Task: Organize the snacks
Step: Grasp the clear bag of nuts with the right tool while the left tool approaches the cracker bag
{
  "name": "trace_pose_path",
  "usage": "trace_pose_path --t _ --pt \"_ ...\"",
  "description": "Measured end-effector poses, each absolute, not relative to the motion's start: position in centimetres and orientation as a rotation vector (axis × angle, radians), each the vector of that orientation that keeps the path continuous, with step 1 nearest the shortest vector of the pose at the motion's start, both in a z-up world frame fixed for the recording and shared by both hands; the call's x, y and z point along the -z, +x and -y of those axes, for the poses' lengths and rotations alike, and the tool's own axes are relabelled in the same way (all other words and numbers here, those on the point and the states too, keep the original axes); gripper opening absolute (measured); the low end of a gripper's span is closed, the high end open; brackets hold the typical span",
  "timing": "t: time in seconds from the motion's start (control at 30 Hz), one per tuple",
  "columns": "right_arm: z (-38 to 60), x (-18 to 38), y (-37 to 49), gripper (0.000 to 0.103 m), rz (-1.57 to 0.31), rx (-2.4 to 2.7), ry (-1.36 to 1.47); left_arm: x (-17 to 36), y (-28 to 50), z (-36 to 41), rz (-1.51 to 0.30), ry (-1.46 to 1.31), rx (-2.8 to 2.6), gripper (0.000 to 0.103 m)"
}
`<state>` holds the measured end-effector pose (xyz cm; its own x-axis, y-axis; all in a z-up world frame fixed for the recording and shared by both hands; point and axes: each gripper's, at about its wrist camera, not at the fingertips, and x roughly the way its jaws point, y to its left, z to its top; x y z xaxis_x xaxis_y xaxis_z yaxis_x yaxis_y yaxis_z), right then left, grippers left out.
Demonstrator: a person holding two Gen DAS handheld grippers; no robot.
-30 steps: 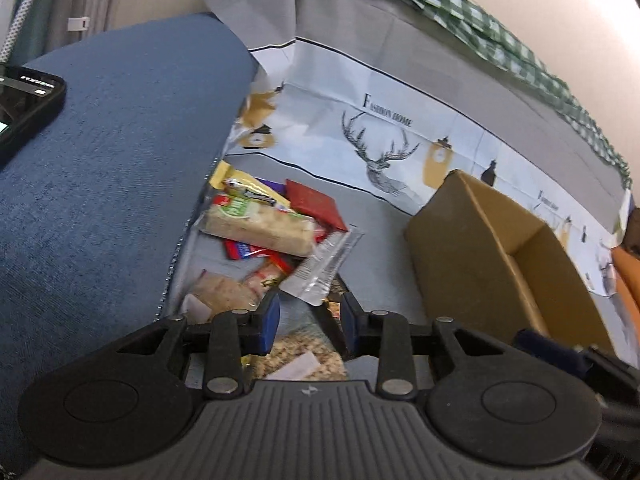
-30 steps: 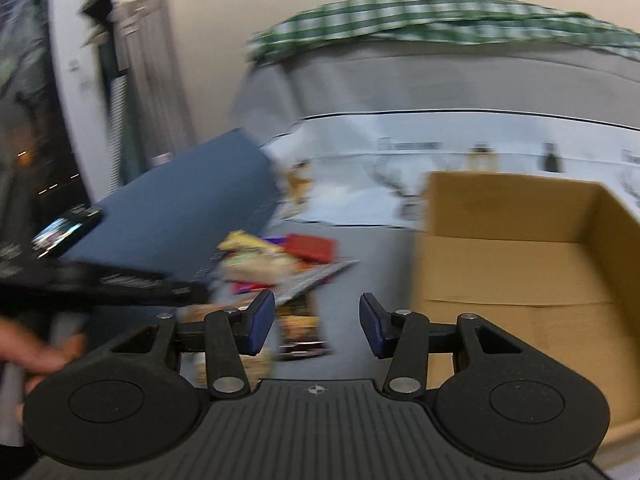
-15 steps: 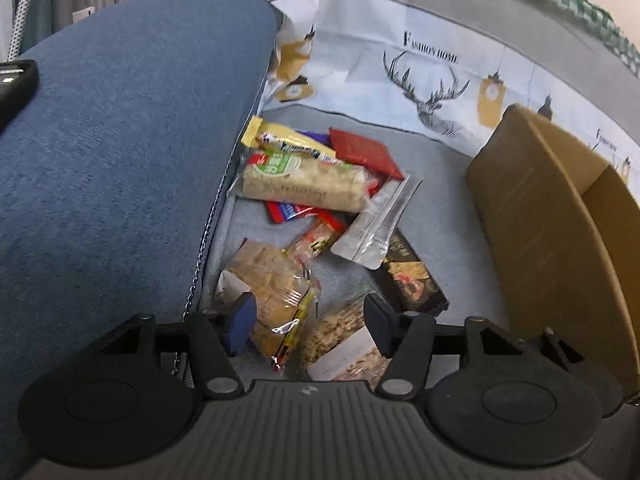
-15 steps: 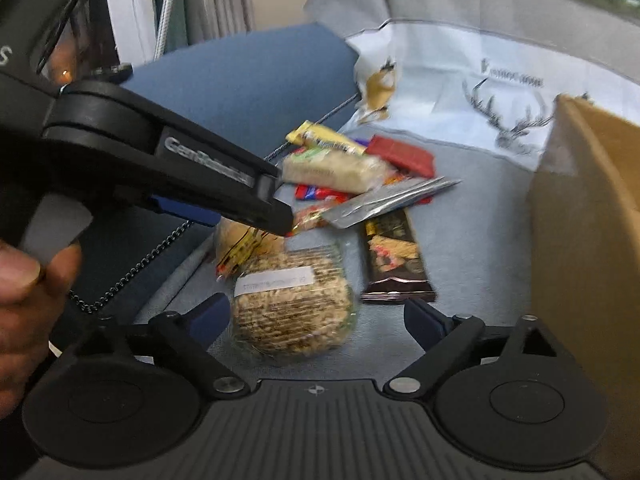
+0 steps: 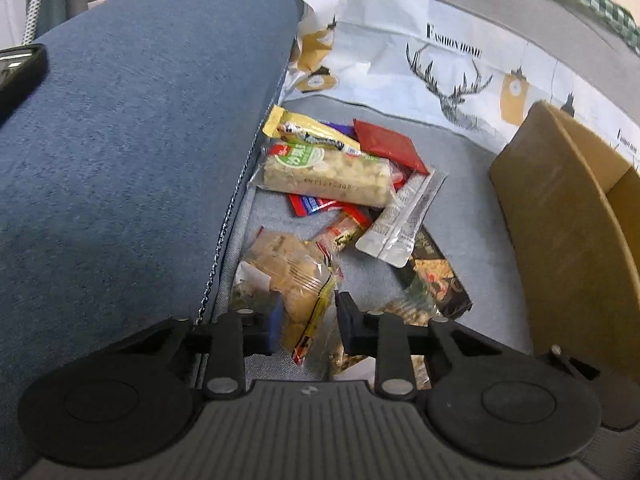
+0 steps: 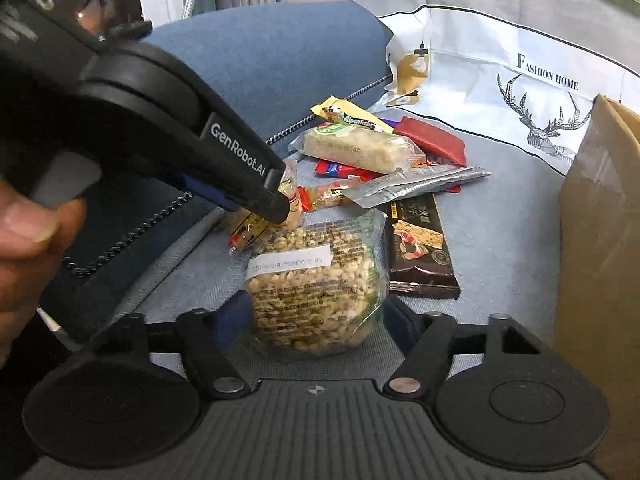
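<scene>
A pile of snacks lies on the grey sofa seat. My left gripper has its jaws around a clear bag of biscuits, pads close to the bag; it also shows in the right wrist view. My right gripper is open wide, with its fingers on either side of a round puffed-grain cake in clear wrap. A dark chocolate bar, a silver sachet, a rice bar and a red packet lie beyond.
A blue armrest rises at the left, with a phone on it. An open cardboard box stands at the right, also in the right wrist view. A deer-print cloth covers the backrest.
Both grippers have moved down and forward into the pile. The left jaws have narrowed around the biscuit bag. The right fingers now straddle the puffed-grain cake.
</scene>
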<state>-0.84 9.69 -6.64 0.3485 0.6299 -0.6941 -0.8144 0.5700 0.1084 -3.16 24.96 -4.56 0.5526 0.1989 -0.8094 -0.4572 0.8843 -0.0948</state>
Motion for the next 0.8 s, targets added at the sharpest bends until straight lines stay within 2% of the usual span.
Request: trace_pose_path --t 0.1,0.23,0.27,0.37,0.4,0.5,0.67,0.8 --pt "-8.3 5.4 -1.2 0.043 -0.763 -0.94 -0.272 4.1 -3.6 -25.0 -0.888 -0.333 -0.377 0.028" --pt "-7.0 4.9 -1.9 0.043 -0.781 -0.924 -0.277 3.3 -4.3 -24.8 -0.845 -0.365 -0.328 0.026" --pt "-6.8 4.8 -2.1 0.045 -0.775 -0.922 -0.263 3.1 -4.5 -24.7 -0.833 -0.373 -0.309 0.025" --pt "-6.9 4.8 -2.3 0.075 -0.752 -0.922 -0.237 2.7 -4.8 -24.5 -0.802 -0.405 -0.227 0.024" --pt "-7.0 4.8 -2.4 0.081 -0.745 -0.919 -0.23 2.7 -4.9 -24.6 -0.796 -0.416 -0.205 0.024" --pt "-7.8 5.2 -2.0 0.091 -0.745 -0.932 -0.214 2.9 -5.0 -25.2 -0.79 -0.465 -0.163 0.023" --pt "-9.8 6.6 -1.5 0.096 -0.768 -0.942 -0.256 3.4 -4.7 -26.1 -0.803 -0.53 -0.128 0.023" --pt "-11.0 7.5 -1.2 0.097 -0.784 -0.946 -0.271 3.6 -4.8 -26.4 -0.807 -0.548 -0.102 0.023"
